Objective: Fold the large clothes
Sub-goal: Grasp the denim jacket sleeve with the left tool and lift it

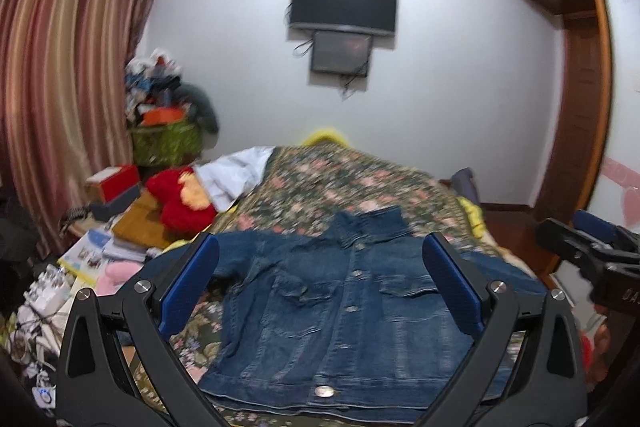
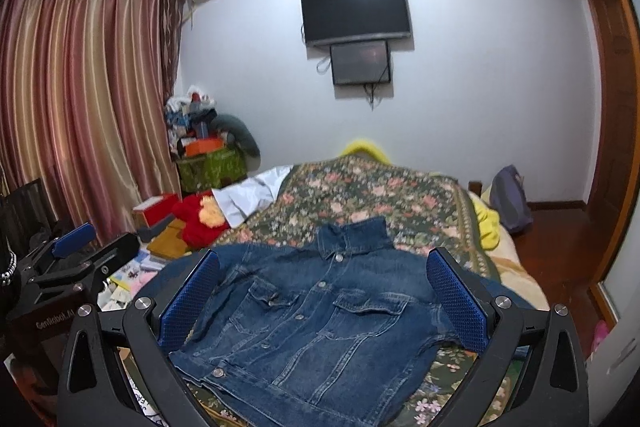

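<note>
A dark blue denim jacket [image 1: 340,311] lies front up and buttoned on the floral bedspread [image 1: 344,179], collar toward the far wall, sleeves spread to both sides. It also shows in the right wrist view [image 2: 316,323]. My left gripper [image 1: 320,255] is open and empty, held above the jacket's near hem. My right gripper [image 2: 322,267] is open and empty too, above the jacket. The right gripper appears at the right edge of the left wrist view [image 1: 588,251]. The left gripper appears at the left of the right wrist view [image 2: 76,255].
Left of the bed stand a red plush toy [image 1: 180,203], boxes, books and papers [image 1: 96,247]. A white cloth [image 1: 236,175] lies on the bed's far left corner. Striped curtains [image 1: 68,67] hang left. A wooden wardrobe [image 1: 576,107] stands right. A TV [image 1: 344,3] hangs ahead.
</note>
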A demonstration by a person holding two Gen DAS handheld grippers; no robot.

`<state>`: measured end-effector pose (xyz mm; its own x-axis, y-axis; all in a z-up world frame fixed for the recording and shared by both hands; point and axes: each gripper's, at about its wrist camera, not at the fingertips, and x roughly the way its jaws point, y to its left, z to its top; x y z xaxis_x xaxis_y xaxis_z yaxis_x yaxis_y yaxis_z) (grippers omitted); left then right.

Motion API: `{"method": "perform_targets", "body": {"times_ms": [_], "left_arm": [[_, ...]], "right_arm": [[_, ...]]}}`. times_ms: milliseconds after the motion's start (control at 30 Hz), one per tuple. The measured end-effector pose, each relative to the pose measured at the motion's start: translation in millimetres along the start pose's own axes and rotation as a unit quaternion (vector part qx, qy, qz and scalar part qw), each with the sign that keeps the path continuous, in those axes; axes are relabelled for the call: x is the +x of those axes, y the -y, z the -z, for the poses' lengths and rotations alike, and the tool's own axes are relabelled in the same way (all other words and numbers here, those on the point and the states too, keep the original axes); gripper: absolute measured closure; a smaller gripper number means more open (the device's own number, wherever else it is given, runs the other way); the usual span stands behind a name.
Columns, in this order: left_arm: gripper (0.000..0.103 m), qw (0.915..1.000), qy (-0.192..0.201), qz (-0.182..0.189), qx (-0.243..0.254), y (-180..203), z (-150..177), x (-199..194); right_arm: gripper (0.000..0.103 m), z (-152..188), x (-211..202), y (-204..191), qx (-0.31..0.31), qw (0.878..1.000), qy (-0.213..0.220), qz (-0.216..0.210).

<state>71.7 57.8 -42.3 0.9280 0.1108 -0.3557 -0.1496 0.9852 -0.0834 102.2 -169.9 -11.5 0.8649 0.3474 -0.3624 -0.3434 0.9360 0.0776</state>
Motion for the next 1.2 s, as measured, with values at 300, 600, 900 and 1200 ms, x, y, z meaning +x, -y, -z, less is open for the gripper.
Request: {"method": "perform_targets", "body": {"times_ms": [300, 600, 900, 1200], "left_arm": [[0.001, 0.9921, -0.083, -0.085, -0.041, -81.2, 18.3, 93.4], [0.001, 0.9616, -0.216, -0.049, -0.163, -161.5, 61.6, 198.8], [0.001, 0.9196, -0.276, -0.009, -0.28, -195.4, 102.7, 263.4], [0.022, 0.8824, -0.266, -0.001, -0.388, -236.6, 119.4, 299.6]], "right_arm": [[0.0, -9.7, 110.5, 6.9, -0.014, 0.996, -0.083, -0.025], [0.0, 4.5, 251.2, 11.7, -0.06, 0.978, -0.2, -0.027], [0.0, 57.5, 364.4, 22.9, -0.091, 0.944, -0.318, -0.023], [0.0, 110.0, 429.9, 31.6, -0.052, 0.901, -0.425, -0.068]]}}
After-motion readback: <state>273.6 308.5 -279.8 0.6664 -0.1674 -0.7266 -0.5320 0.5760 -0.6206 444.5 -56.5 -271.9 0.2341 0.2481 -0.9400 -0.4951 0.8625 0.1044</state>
